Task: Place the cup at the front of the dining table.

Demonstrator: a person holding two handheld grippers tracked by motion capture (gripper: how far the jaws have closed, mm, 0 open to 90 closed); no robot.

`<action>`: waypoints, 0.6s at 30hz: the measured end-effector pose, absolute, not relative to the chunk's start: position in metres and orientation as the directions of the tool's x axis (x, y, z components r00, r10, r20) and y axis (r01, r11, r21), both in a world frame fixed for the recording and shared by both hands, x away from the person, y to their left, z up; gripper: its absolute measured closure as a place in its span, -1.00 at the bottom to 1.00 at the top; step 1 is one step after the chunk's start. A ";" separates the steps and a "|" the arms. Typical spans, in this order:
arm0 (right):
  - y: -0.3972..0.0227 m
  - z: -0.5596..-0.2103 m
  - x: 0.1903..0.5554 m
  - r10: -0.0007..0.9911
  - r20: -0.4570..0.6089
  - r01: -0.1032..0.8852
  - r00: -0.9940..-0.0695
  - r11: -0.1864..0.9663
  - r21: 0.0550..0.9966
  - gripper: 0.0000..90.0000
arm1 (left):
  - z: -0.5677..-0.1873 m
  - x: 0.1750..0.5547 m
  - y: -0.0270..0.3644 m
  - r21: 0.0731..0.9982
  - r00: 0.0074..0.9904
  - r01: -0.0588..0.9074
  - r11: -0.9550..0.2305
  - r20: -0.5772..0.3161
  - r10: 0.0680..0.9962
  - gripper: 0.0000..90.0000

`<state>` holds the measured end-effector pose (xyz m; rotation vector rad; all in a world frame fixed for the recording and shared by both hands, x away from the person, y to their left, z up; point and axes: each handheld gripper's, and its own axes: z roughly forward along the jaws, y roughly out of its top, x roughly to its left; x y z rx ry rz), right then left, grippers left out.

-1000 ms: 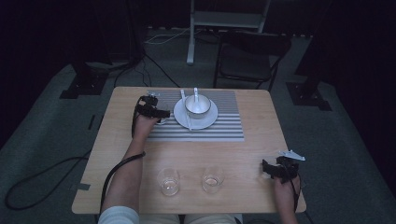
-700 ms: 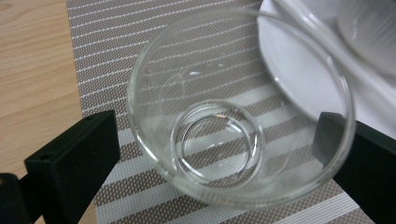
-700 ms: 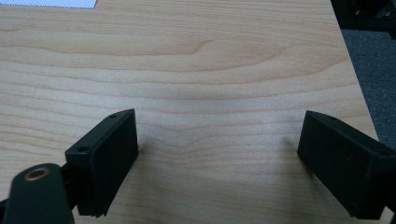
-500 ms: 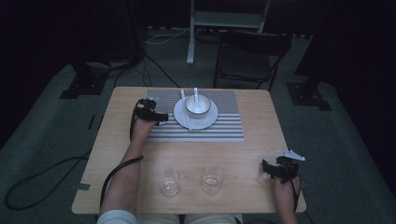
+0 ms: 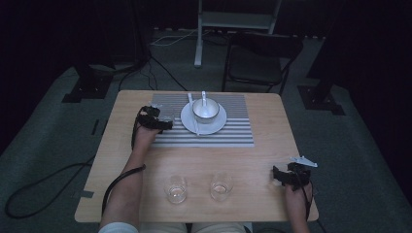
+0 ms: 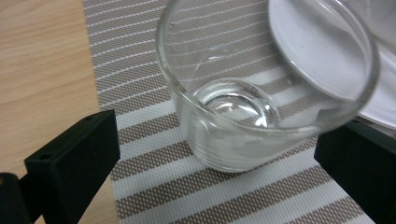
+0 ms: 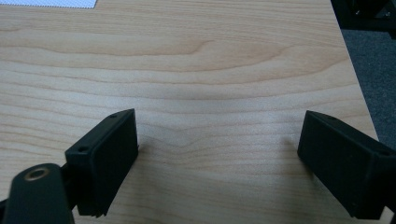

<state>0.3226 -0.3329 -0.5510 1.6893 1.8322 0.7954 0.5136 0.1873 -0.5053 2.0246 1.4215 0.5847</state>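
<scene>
Left side first. Your left gripper (image 5: pixel 163 124) sits over the left part of the striped placemat (image 5: pixel 233 136), its jaws spread wide. In the left gripper view a clear glass (image 6: pixel 261 93) stands upright between them, with a visible gap to the left jaw; the right jaw is close to its wall, and contact there can't be judged. The glass's axis is vertical, mouth up, and it sits centred ahead of the fingers, so the next move looks like either a straight close or a straight back-out. Its rim overlaps the edge of the white plate (image 6: pixel 317 51) just beyond.

On the high view the glass is barely readable against the mat.

Middle: the plate carries a bowl (image 5: pixel 206 109); two more glasses (image 5: pixel 176 188) stand near the table's near edge.

Right: your right gripper (image 5: pixel 281 176) rests on the table (image 7: pixel 210 60), jaws wide, holding nothing. It is well apart from the glass; the left is much nearer.
</scene>
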 end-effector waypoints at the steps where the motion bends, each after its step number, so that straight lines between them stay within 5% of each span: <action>1: -0.333 -0.551 0.323 0.996 0.015 0.691 -0.087 0.050 0.721 -0.74 | -0.506 0.512 0.187 0.681 0.345 0.684 -0.260 0.012 0.939 -0.98; 18: -0.333 -0.551 0.323 0.996 0.015 0.691 -0.087 0.050 0.721 -0.74 | -0.516 0.488 0.201 0.675 0.365 0.687 -0.268 -0.001 0.931 -0.98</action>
